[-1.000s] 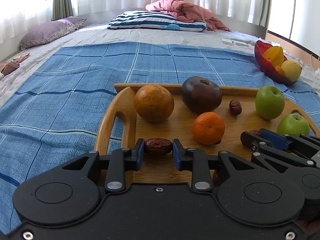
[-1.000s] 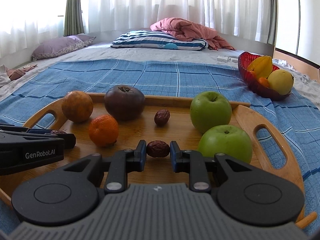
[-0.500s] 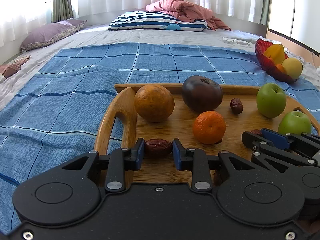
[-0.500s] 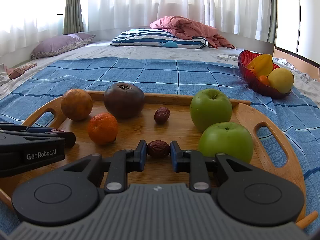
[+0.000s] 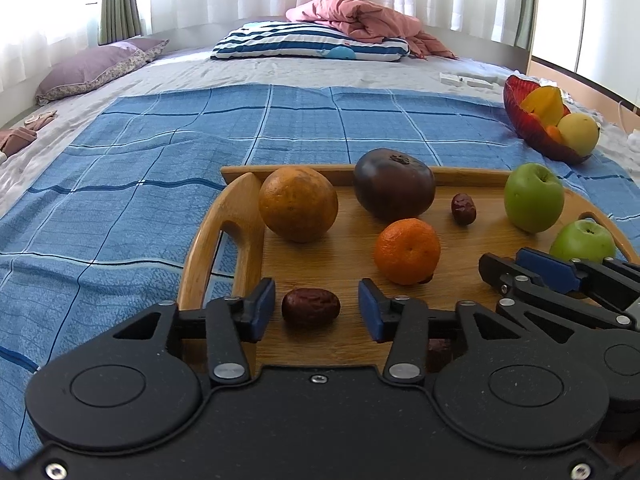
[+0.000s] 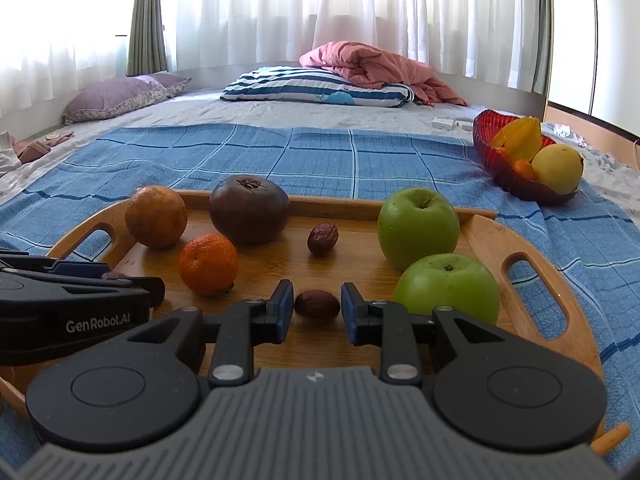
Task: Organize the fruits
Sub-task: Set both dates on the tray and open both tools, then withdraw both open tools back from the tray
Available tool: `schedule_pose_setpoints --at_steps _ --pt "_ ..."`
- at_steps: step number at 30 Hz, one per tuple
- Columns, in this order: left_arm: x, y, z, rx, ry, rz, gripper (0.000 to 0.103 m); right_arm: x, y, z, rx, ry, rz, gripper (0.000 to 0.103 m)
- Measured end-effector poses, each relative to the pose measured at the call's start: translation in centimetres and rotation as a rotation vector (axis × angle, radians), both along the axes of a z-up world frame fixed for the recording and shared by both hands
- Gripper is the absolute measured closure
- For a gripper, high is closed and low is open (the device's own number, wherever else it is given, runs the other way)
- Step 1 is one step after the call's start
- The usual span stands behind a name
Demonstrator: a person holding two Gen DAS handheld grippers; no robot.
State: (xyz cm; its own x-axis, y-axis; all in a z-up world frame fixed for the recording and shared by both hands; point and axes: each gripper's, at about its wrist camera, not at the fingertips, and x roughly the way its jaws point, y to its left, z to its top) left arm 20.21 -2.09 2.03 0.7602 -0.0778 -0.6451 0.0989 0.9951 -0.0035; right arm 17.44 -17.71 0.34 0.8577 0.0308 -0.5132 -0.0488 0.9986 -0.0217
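Observation:
A wooden tray [image 5: 224, 224] [image 6: 520, 236] lies on a blue checked blanket. My left gripper [image 5: 316, 310] is opening; a red date [image 5: 311, 307] lies on the tray between its blue pads, touching neither. My right gripper [image 6: 313, 309] is opening too, with another date [image 6: 317, 303] loose between its pads. On the tray also sit a brownish orange [image 5: 298, 204], a dark purple fruit [image 5: 394, 184], a mandarin [image 5: 407, 250], a third date [image 5: 463, 209] and two green apples [image 6: 418, 227] [image 6: 447, 286].
A red bowl [image 6: 504, 172] with a starfruit, a yellow fruit and a small orange one stands on the blanket at the far right. Pillows and a pink quilt [image 5: 360, 16] lie at the bed's far end. The right gripper's fingers [image 5: 532, 268] cross the tray's right side.
Both grippers have opened and let go of their dates, which now rest on the tray between the pads. Neither hand has shifted.

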Motion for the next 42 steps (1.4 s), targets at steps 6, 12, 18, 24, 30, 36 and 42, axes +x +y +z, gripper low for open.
schedule_pose_setpoints --at_steps 6,12,18,24,30,36,42 --pt "-0.3 -0.1 0.2 -0.006 -0.004 -0.004 0.048 -0.6 0.2 0.4 -0.021 -0.021 0.001 0.05" --pt "-1.1 0.0 0.9 -0.006 -0.023 -0.001 0.04 -1.1 0.0 0.8 -0.025 -0.033 -0.009 0.044" --pt "-2.0 0.5 1.8 -0.014 -0.048 0.006 0.027 -1.7 -0.4 1.4 -0.01 -0.035 -0.01 0.039" --pt "-2.9 1.0 2.7 -0.025 -0.066 0.02 0.024 -2.6 -0.8 2.2 0.013 -0.044 -0.001 0.036" --pt "-4.5 1.4 3.6 -0.025 -0.095 0.026 0.016 -3.7 -1.5 3.0 0.034 -0.06 0.004 0.028" --pt "-6.3 1.5 4.2 -0.032 -0.119 0.015 0.012 -5.2 -2.2 3.7 0.054 -0.078 0.0 0.021" --pt "-8.0 1.3 4.6 -0.026 -0.138 0.004 0.009 -6.4 -2.7 4.1 0.047 -0.094 -0.002 0.017"
